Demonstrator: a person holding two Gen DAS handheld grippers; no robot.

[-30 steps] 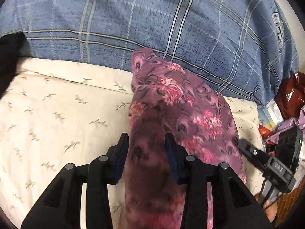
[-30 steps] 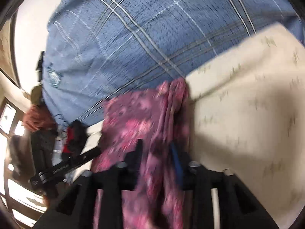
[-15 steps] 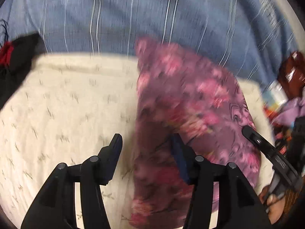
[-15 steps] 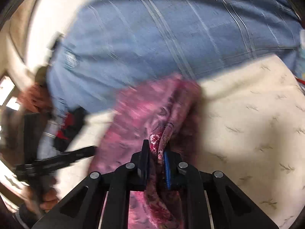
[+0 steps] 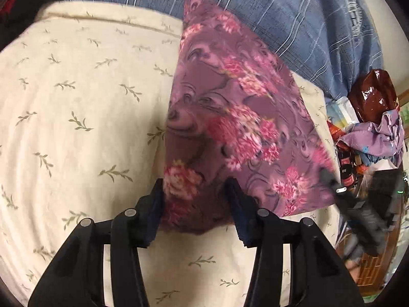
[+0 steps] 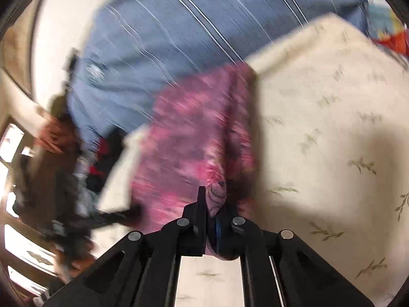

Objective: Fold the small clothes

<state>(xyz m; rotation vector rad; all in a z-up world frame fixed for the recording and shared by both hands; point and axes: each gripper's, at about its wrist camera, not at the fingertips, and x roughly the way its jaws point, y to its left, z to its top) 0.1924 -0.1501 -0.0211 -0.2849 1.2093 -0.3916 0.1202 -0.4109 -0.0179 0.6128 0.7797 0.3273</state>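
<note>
A purple floral garment [image 5: 230, 117] is held up over the cream leaf-print bed sheet [image 5: 76, 128]. My left gripper [image 5: 195, 199] is open, its fingers either side of the garment's lower edge without pinching it. My right gripper [image 6: 211, 209] is shut on a bunched corner of the same garment [image 6: 189, 138], which hangs blurred in the right wrist view. The right gripper also shows at the right of the left wrist view [image 5: 358, 204].
The person's blue plaid shirt [image 5: 281, 12] fills the far side. A pile of clutter with a brown bag [image 5: 370, 97] and purple cloth [image 5: 378, 133] lies off the bed's right edge. The sheet [image 6: 332, 128] extends right of the garment.
My right gripper has closed on the garment's corner and moved. My left gripper opened wider and the garment spread out flatter between the two.
</note>
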